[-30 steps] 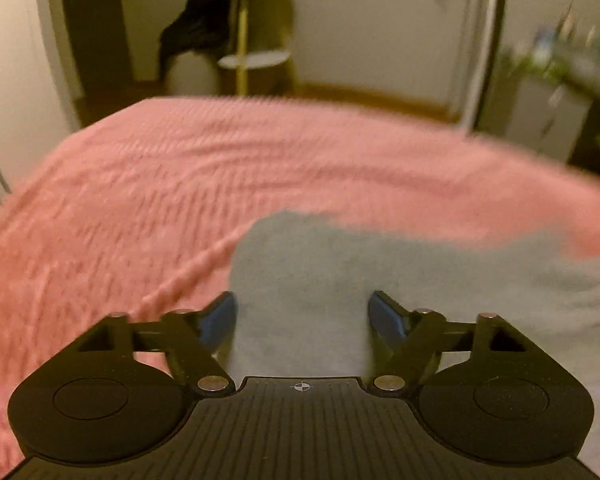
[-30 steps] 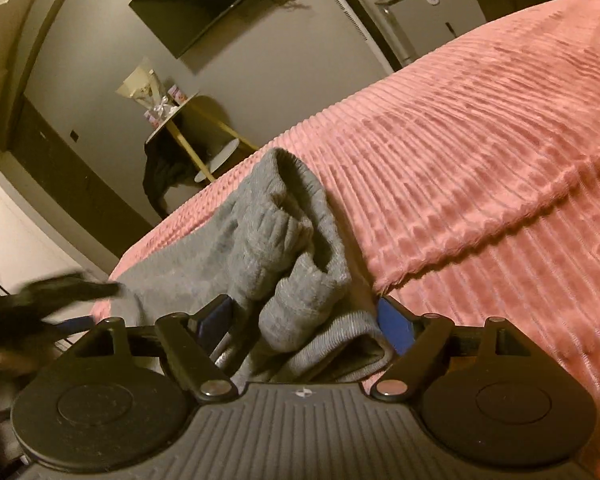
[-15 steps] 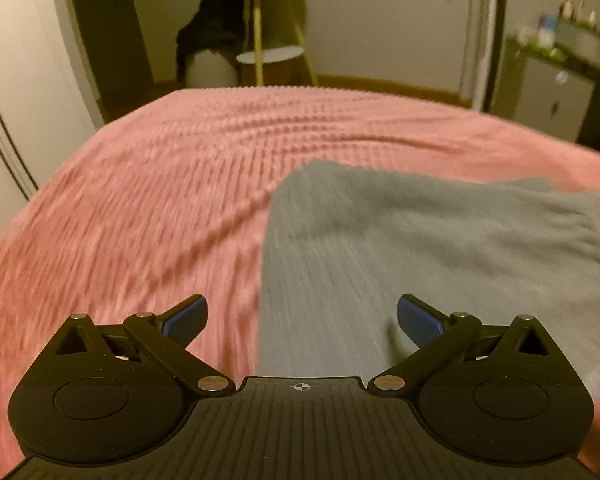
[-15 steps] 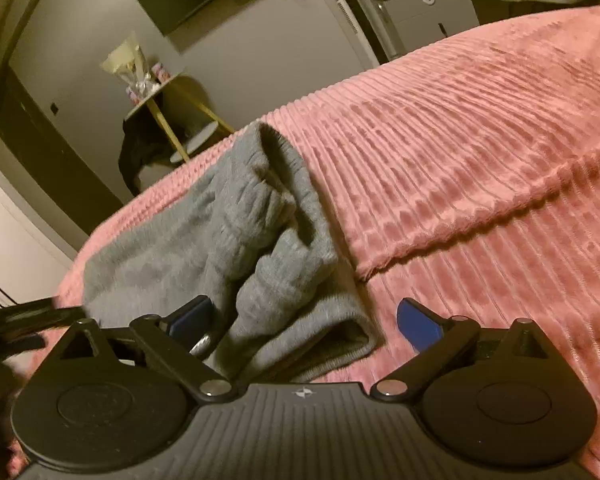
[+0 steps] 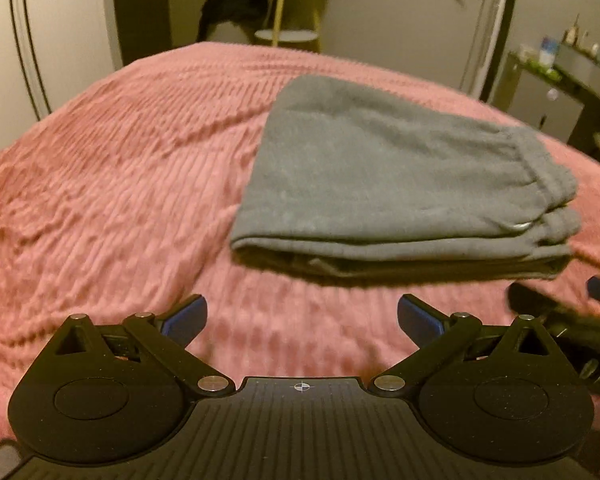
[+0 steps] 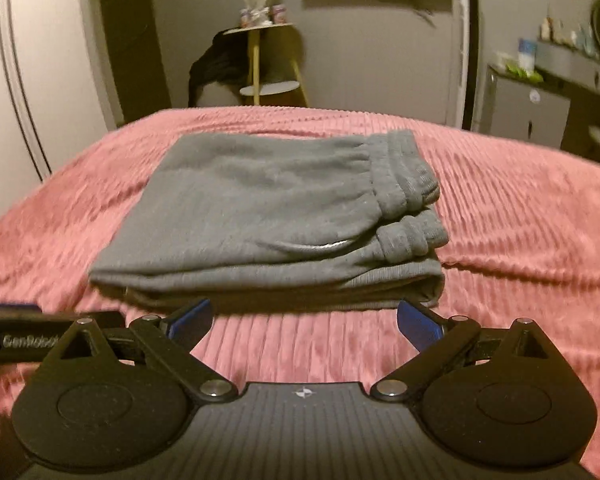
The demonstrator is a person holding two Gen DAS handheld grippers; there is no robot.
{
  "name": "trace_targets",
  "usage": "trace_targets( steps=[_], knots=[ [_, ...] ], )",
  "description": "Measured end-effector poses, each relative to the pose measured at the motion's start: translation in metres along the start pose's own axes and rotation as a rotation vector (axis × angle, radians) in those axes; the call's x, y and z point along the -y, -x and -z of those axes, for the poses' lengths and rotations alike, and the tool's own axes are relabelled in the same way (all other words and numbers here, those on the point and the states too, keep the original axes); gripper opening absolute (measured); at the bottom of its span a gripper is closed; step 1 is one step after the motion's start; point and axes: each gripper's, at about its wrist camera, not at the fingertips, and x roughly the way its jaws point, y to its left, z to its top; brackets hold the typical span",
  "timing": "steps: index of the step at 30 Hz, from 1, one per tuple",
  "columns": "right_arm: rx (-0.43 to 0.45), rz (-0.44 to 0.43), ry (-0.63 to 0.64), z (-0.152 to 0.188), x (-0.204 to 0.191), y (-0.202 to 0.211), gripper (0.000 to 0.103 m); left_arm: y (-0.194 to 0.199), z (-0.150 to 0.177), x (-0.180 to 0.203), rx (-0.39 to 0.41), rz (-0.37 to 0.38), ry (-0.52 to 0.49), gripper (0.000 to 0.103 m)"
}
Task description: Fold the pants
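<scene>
Grey sweatpants [image 5: 400,184] lie folded into a thick rectangle on the pink ribbed bedspread [image 5: 112,184], with their ribbed cuffs [image 6: 412,200] stacked at the right end. My left gripper [image 5: 302,316] hovers open, short of the near edge of the pants and left of it, with only bedspread between its blue pads [image 5: 186,314]. In the right wrist view the same folded pants [image 6: 260,216] lie straight ahead. My right gripper [image 6: 304,314] is open just in front of their near edge, holding nothing. The right gripper's black body [image 5: 572,320] shows at the right of the left wrist view.
Beyond the bed's far edge stands a small yellow side table [image 6: 260,60] with dark clothing [image 6: 216,64] draped beside it. A dresser with bottles [image 6: 556,92] is at the far right. White wardrobe doors [image 6: 24,72] line the left wall. Bedspread [image 6: 520,216] stretches right of the pants.
Both grippers have opened wider and pulled back off the pants, which now lie folded ahead of them. The right gripper has rolled level; its view was tilted before.
</scene>
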Motion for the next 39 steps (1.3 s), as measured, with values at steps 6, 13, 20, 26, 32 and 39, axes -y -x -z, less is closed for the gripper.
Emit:
trace_targets(
  steps=[6, 13, 20, 26, 32, 39],
  knots=[
    [-0.014, 0.015, -0.011, -0.001, -0.003, 0.008, 0.099, 0.007, 0.015, 0.0, 0.012, 0.005, 0.004, 0.103],
    [-0.035, 0.034, 0.0, 0.0, -0.004, 0.004, 0.099, 0.004, 0.018, 0.003, 0.006, -0.008, -0.023, 0.103],
    [-0.046, 0.034, -0.017, 0.0, -0.001, 0.0, 0.099, 0.002, 0.018, 0.004, -0.003, -0.01, -0.034, 0.103],
    [-0.054, 0.038, -0.019, 0.0, -0.001, -0.002, 0.099, -0.001, 0.017, 0.002, -0.023, 0.003, -0.021, 0.103],
    [-0.054, 0.039, -0.019, 0.0, 0.0, -0.003, 0.099, -0.002, 0.016, 0.0, -0.029, 0.012, -0.012, 0.103],
    [-0.051, 0.043, -0.012, 0.001, -0.001, -0.002, 0.099, -0.002, 0.016, -0.001, -0.03, 0.021, -0.001, 0.103]
  ],
)
